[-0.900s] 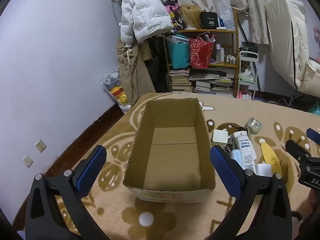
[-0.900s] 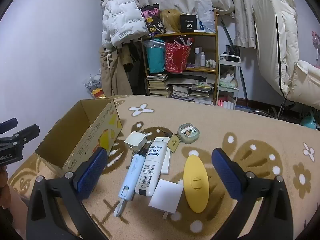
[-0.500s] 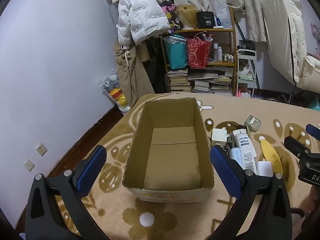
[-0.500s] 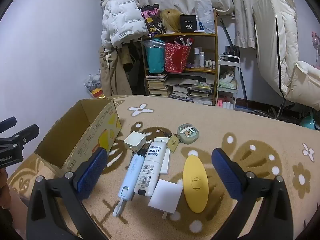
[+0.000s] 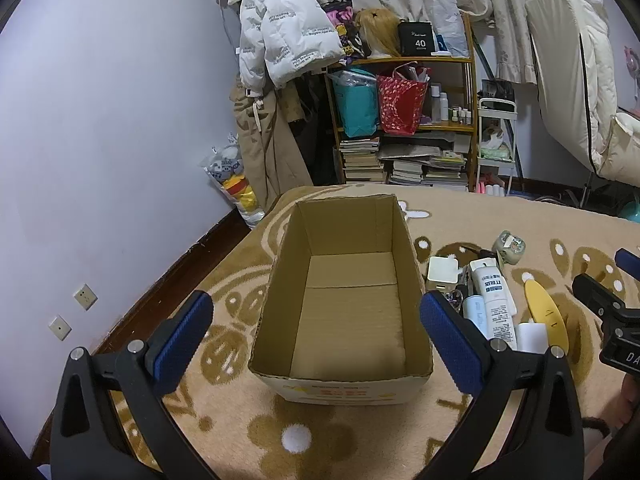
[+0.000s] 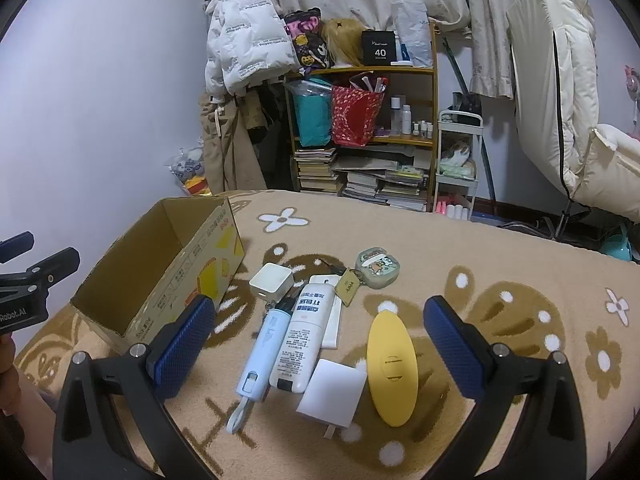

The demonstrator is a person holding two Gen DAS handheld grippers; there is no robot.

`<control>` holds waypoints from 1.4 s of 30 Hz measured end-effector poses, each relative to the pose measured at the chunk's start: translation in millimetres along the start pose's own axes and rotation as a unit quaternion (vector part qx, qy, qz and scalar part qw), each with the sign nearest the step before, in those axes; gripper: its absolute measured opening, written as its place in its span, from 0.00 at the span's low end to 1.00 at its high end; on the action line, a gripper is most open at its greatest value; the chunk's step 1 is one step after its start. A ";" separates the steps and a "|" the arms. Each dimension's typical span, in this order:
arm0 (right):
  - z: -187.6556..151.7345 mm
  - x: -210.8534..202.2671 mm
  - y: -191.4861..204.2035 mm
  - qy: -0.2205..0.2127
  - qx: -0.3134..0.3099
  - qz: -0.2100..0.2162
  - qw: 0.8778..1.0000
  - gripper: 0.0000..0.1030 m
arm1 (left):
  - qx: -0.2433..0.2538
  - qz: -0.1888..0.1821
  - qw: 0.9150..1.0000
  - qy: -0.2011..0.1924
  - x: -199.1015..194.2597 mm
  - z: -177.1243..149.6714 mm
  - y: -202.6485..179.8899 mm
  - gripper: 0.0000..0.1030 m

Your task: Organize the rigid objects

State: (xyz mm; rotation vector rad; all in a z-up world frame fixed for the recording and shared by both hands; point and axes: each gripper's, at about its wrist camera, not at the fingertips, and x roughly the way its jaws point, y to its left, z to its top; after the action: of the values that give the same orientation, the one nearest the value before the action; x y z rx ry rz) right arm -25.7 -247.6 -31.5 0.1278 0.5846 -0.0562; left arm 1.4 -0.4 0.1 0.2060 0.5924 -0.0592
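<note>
Left wrist view: the left claw (image 5: pixel 316 332) hangs wide apart, holding nothing, straddling the cardboard box (image 5: pixel 344 390), which sits empty on the blanket (image 5: pixel 304 436) near its left edge. The small items lie just right of the box, so this claw is on the far side of them.

Right wrist view: the right claw (image 6: pixel 320 344) is spread apart too, gripping nothing. Dead ahead between its fingers lie the white tube (image 6: pixel 306 334) and the pale blue stick (image 6: pixel 264 350), touching side by side, long axes running away from the claw. The yellow oval (image 6: pixel 390 362) lies to their right, the white square (image 6: pixel 332 394) nearest. The right claw looks nearer for the 1st pick.
</note>
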 end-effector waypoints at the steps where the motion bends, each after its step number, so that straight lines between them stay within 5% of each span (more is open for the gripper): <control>1: 0.0 0.0 0.0 0.000 0.000 -0.001 1.000 1.00 | 0.000 -0.001 1.000 0.000 0.2 0.3 0.5 0.99; 42: -2.5 1.8 -2.4 0.003 -0.001 -0.001 1.000 1.00 | 0.007 0.003 1.000 -0.007 -4.0 -4.0 -5.9 0.99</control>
State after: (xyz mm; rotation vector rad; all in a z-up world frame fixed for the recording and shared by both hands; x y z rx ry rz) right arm -25.8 -249.7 -34.8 0.1261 0.5900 -0.0580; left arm -4.7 -5.4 -1.9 0.2214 0.5781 -0.0599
